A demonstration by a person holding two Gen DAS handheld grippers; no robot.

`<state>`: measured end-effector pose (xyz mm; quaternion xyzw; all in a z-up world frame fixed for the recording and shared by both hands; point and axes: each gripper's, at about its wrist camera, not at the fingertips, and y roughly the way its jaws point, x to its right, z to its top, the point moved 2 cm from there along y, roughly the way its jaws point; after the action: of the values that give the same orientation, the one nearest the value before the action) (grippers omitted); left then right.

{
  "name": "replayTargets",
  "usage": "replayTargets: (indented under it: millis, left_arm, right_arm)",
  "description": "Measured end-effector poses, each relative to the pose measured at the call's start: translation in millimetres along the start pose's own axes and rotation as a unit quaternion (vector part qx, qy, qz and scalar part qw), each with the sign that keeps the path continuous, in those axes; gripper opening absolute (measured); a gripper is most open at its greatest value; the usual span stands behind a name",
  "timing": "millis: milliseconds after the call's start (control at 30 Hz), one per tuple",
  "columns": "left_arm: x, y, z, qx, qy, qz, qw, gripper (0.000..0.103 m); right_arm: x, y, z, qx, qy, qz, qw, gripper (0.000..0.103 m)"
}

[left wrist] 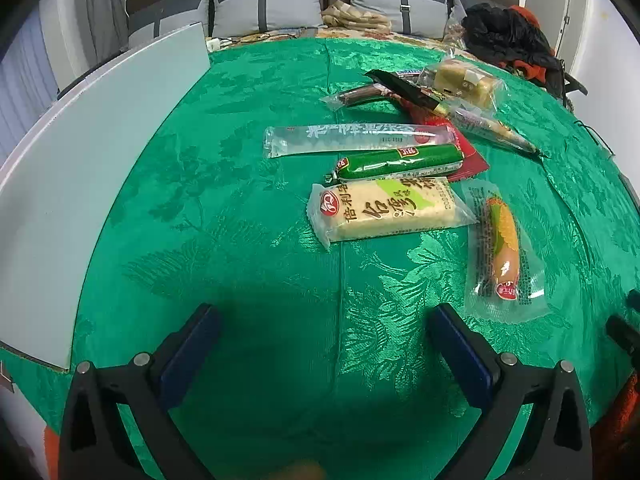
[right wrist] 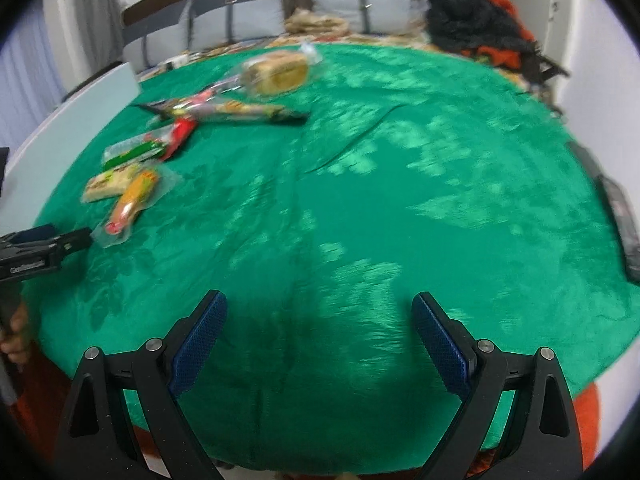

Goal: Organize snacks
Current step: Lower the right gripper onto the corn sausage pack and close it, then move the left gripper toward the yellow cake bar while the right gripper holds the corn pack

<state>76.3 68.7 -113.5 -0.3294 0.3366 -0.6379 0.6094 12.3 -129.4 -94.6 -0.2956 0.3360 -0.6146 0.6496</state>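
On a table spread with a glossy green patterned cloth (left wrist: 248, 264), a scatter of packaged snacks lies toward the far middle. Seen from the left wrist camera, the left gripper (left wrist: 324, 328) hovers low over bare cloth with its blue-padded jaws spread wide and nothing between them. Just ahead of it sits a pale rice cracker pack (left wrist: 390, 210) with large Chinese lettering, and touching its far edge lies a green-wrapped sausage (left wrist: 400, 162). Beyond that lies a long clear wrapper with white lettering (left wrist: 352, 139). To the right, apart from the cracker pack, a corn sausage in a clear vacuum pouch (left wrist: 502, 248) lies lengthwise. Farther back, a loose heap holds a dark sausage stick (left wrist: 360, 94), a black wrapper (left wrist: 404, 86) and a bagged yellow cake (left wrist: 464, 80). A flat white board (left wrist: 100, 152) rests along the table's left side. From the blurred right wrist camera, the right gripper (right wrist: 320, 320) is also wide open and empty over bare cloth, well apart from the snacks, which sit to its far left near the left gripper's tip (right wrist: 72, 242)
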Motion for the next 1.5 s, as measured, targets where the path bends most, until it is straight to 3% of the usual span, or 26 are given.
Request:
replayTargets:
  millis: [100,233,467,667,733,767,900,1067,1167,1233,1300,1500]
  left_arm:
    - [-1.8,-1.0,-2.6,0.0,0.006,-0.004,1.0,0.103]
    - [-10.3,-6.0,-7.5,-0.014,0.005,-0.005,0.9999,0.103]
    - [-36.2,-15.8,-22.2,0.003,-0.014,0.008,0.9999,0.103]
    - [-39.9,-17.3,-24.2,0.006,-0.017,0.011,0.9998,0.103]
    - [-39.4,-16.6,-23.9,0.008,-0.018,0.013,0.9997,0.103]
    - [-39.1,-16.6,-24.0,0.009,-0.018,0.013,0.9997,0.103]
    - [-38.1,-16.2,-22.6,0.007,-0.021,0.015,0.9996,0.103]
    - [-38.7,-17.3,-20.6,-0.004,-0.016,0.011,0.9998,0.103]
    - [-38.2,-17.3,-20.4,-0.004,-0.016,0.012,0.9998,0.103]
    - [-37.5,-17.5,-20.9,-0.001,-0.017,0.013,0.9998,0.103]
    - [-36.6,-17.3,-22.2,0.002,-0.017,0.014,0.9998,0.103]
    - [-36.3,-18.5,-25.7,0.012,-0.02,0.018,0.9996,0.103]
  right_arm:
    - [-6.6,1.6,-1.0,0.008,-0.013,0.019,1.0,0.097]
    - [-27.1,9.3,14.3,-0.029,-0.013,0.069,0.997,0.097]
    - [-111.7,45.4,66.2,-0.09,-0.046,0.138,0.985,0.093]
    - [-147.5,69.9,71.9,-0.103,-0.099,0.056,0.988,0.09]
    - [-143.0,67.7,70.0,-0.096,-0.101,0.035,0.99,0.071]
    - [-138.6,63.3,68.2,-0.085,-0.107,0.023,0.99,0.049]
    - [-113.8,53.3,63.6,-0.074,-0.098,0.027,0.992,0.046]
    - [-73.4,41.6,57.5,-0.043,-0.087,-0.009,0.995,0.042]
    - [-49.1,43.5,63.8,-0.026,-0.08,-0.025,0.996,0.043]
    - [-37.5,49.4,72.4,-0.02,-0.076,-0.011,0.997,0.052]
    - [-30.0,57.5,74.1,-0.027,-0.072,0.001,0.997,0.068]
    - [-29.6,67.5,78.3,0.004,-0.083,0.012,0.996,0.081]
